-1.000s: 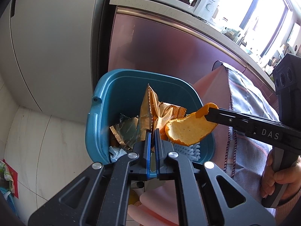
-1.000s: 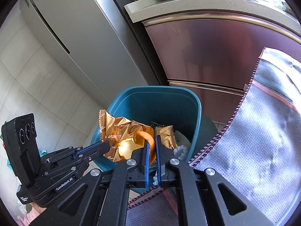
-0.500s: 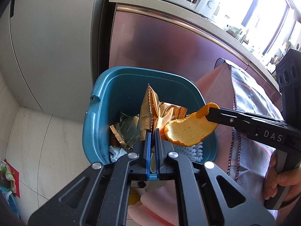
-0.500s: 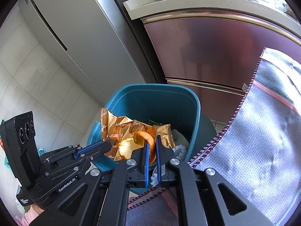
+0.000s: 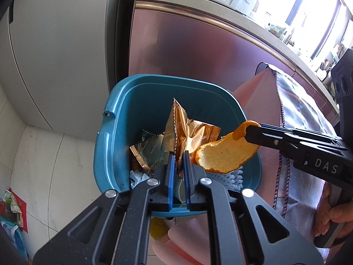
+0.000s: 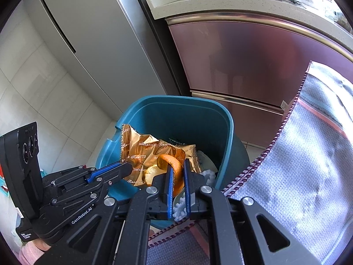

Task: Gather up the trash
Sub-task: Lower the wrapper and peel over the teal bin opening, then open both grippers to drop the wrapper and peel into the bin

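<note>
Over the bin [image 5: 123,101], a gold wrapper [image 5: 174,132] is seen between the left gripper's [image 5: 178,154] jaws, which have just been opening slightly. An orange peel [image 5: 222,154] is clamped by the right gripper [image 6: 176,167]. Behind, a fridge [image 5: 55,44] is seen.

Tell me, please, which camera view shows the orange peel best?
The left wrist view: there the orange peel shows side-on, nearly whole, at the tips of the right gripper over the bin. In the right wrist view, only a curled edge shows between that gripper's fingers.
</note>
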A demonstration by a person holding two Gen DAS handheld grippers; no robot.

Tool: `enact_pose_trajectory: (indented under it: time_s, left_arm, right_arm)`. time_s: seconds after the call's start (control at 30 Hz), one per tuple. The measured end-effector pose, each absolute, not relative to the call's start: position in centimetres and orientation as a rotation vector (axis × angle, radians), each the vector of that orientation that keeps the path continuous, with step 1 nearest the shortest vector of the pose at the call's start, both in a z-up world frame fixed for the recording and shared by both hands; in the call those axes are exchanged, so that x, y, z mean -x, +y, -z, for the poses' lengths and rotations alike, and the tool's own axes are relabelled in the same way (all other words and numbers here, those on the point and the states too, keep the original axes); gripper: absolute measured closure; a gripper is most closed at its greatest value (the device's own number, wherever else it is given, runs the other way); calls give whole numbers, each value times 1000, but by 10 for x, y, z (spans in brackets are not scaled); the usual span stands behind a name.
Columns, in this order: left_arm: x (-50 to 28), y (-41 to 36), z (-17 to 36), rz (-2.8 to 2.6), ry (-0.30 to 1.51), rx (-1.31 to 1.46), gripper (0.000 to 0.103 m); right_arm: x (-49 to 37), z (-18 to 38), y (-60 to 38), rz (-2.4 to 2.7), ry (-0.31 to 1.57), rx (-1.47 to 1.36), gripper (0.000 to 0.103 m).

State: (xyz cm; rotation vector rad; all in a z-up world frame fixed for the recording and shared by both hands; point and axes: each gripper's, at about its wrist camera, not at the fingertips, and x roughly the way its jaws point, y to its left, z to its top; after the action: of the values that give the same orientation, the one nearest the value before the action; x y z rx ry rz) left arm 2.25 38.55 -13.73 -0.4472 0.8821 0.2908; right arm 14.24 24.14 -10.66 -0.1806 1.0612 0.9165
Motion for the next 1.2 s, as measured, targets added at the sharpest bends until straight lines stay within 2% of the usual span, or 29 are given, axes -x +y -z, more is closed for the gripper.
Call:
enact_pose_trajectory:
  time_s: [0.2,0.33,0.53,0.77,0.97,1.1,1.17,1.2]
  left_arm:
    - [-27,387,142,-275,902,447,85]
    - [-28,390,146,-268,907,462,84]
    - [-24,388,144,-243,887,456,83]
    - [-7,376,117,-208,796,423,74]
    - [20,358,81,-192,681,366,56]
    - [40,342,59,-195,599,320,37]
    - [47,332,51,-189,566,292,32]
    - [51,325,47,-190,552,275,26]
  right_arm:
    - [-141,106,240,-910,1054,186,91]
    - [-140,105,236,-904,1040,175,81]
    - [-138,104,228,-914,1032,153,80]
    - [-127,87,207,-945,968,120,73]
    - [-108,64,175,-967,867,94,59]
    - [-93,50,148,-953,800,72,51]
    - [-84,43,134,-930,753,66,42]
    - [-80,39,127,-916,729,67,41]
